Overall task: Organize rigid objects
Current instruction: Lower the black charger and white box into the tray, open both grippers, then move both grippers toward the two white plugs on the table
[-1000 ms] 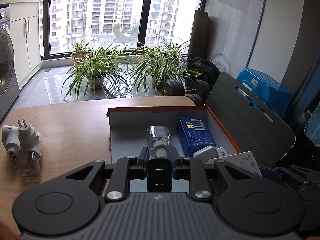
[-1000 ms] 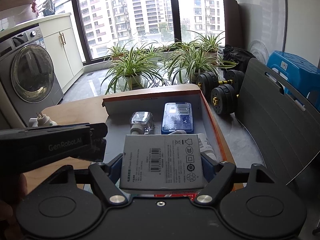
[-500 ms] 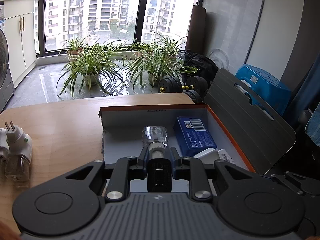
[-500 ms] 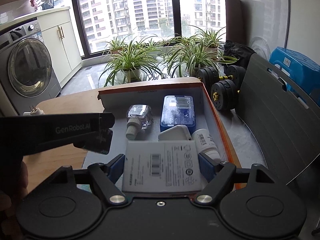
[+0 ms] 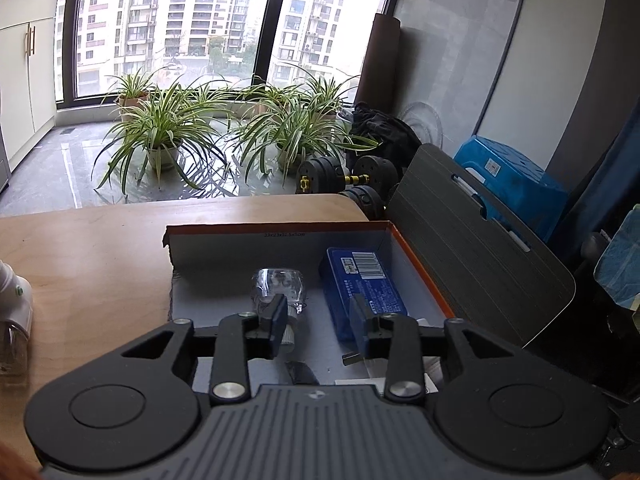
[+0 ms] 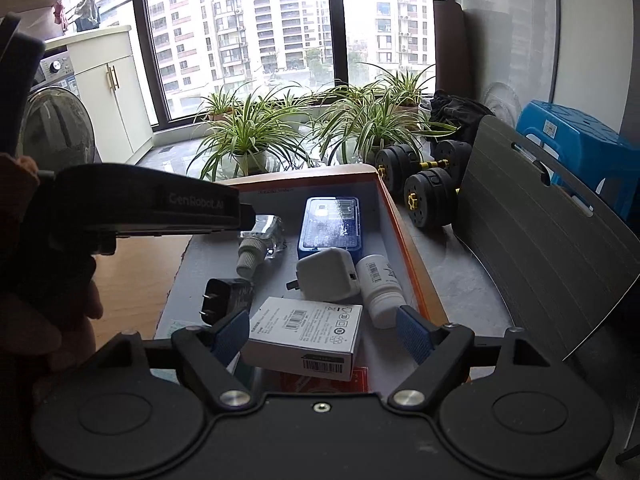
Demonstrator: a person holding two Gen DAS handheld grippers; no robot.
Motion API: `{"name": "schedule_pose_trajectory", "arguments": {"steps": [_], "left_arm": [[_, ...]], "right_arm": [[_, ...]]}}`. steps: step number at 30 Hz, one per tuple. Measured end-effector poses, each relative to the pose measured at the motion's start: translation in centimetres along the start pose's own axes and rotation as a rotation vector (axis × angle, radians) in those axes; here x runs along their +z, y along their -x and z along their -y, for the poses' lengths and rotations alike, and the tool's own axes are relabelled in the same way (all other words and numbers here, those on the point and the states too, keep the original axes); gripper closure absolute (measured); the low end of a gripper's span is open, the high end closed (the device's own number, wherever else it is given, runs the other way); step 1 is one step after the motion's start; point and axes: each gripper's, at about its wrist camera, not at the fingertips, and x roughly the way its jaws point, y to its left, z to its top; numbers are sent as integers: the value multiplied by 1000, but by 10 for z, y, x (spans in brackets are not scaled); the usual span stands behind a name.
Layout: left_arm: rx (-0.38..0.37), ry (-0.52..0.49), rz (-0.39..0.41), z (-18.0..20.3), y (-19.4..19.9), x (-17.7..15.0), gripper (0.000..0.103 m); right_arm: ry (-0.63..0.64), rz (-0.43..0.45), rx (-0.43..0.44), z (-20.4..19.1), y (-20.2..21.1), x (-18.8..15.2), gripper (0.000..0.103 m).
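Now the left gripper [image 5: 318, 322], jaws just parted and empty, hangs over the black plug [image 6: 228, 298] in the box [image 6: 404, 240]; the right gripper [image 6: 322, 334] stands spread around the white carton [image 6: 304, 336].

Both cameras sit just behind their own hand-held gripper and look forward and down along its fingers, toward the window [image 5: 224, 20] at the far side of the room. The left view looks from low and close over the near end of the box [image 5: 280, 236] on the tabletop [image 5: 88, 256], its own frame filling the lower third. The right view looks from a little farther right and higher, down into the same box [image 6: 404, 240], with the left hand-held gripper [image 6: 152, 208] crossing its left side. Both views share the box interior, the blue case [image 5: 360, 280] [image 6: 332, 224], the clear bottle [image 5: 278, 284] [image 6: 260, 240], the plants [image 5: 160, 128] [image 6: 248, 136], the dumbbells [image 5: 344, 176] [image 6: 424, 184] and the grey board [image 5: 480, 264] [image 6: 536, 232].
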Motion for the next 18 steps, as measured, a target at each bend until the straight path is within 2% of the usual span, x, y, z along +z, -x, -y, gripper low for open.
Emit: {"name": "schedule_pose_trajectory", "arguments": {"steps": [2, 4, 10, 13, 18], "left_arm": [[16, 3, 5, -2, 5, 1, 57], [30, 16, 4, -7, 11, 2, 40], [94, 14, 6, -19, 33, -4, 12], [122, 21, 4, -29, 45, -10, 4], [181, 70, 2, -57, 67, -23, 0]], "right_arm": [[0, 8, 4, -1, 3, 0, 8], [0, 13, 6, -3, 5, 1, 8], [16, 32, 31, -16, 14, 3, 8], [28, 33, 41, -24, 17, 5, 8], [52, 35, 76, -42, 23, 6, 8]]}}
